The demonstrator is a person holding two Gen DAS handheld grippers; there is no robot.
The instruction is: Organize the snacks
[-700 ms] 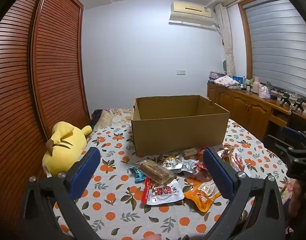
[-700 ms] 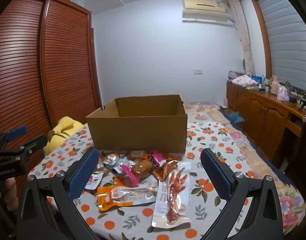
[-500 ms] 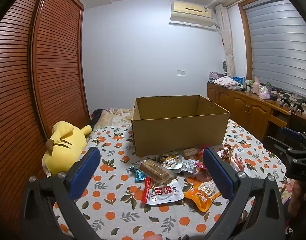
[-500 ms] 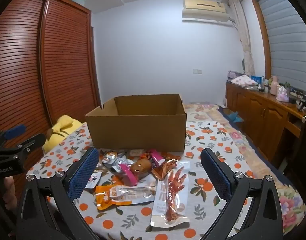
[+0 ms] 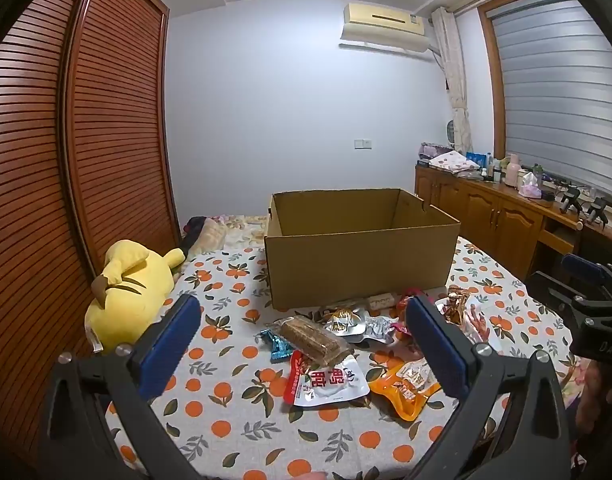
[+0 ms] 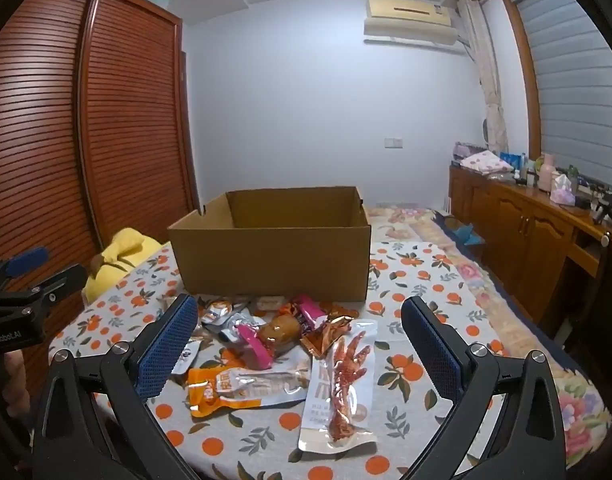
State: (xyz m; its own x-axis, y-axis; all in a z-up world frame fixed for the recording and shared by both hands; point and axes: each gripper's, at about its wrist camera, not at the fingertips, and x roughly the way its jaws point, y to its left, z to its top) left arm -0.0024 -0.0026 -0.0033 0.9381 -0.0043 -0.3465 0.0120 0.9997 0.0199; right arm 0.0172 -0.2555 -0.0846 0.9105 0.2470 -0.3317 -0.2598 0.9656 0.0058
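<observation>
Snacks lie in a loose pile on the orange-print cloth [image 5: 225,416], just in front of the near wall of an open cardboard box [image 5: 360,264] whose visible inside is bare.

In the left wrist view, the left gripper [image 5: 301,344] hangs above the near-left part of the pile with its jaws spread wide and nothing between them. Under it lie a brown bar [image 5: 314,336] in clear wrap, a small blue wrapper [image 5: 275,346] touching the bar's left end, and a red-and-white pouch [image 5: 328,380] just nearer. An orange pouch [image 5: 406,390] lies to the right of that, partly behind the right finger. Silver packets [image 5: 352,320] sit closer to the box.

In the right wrist view, the right gripper [image 6: 299,342] hovers over the near-right part of the pile, jaws likewise fully apart and gripping nothing. A long clear pack [image 6: 342,388] with a red chicken foot lies nearest, with the orange pouch to its left. Farther back, a pink wrapper [image 6: 255,344] rests against a brown sealed piece [image 6: 281,330].

A yellow plush [image 5: 125,292] lies at the cloth's left edge, well apart from the snacks. A wooden wardrobe [image 5: 65,160] fills the left side, and a sideboard [image 5: 498,216] stands on the right.
</observation>
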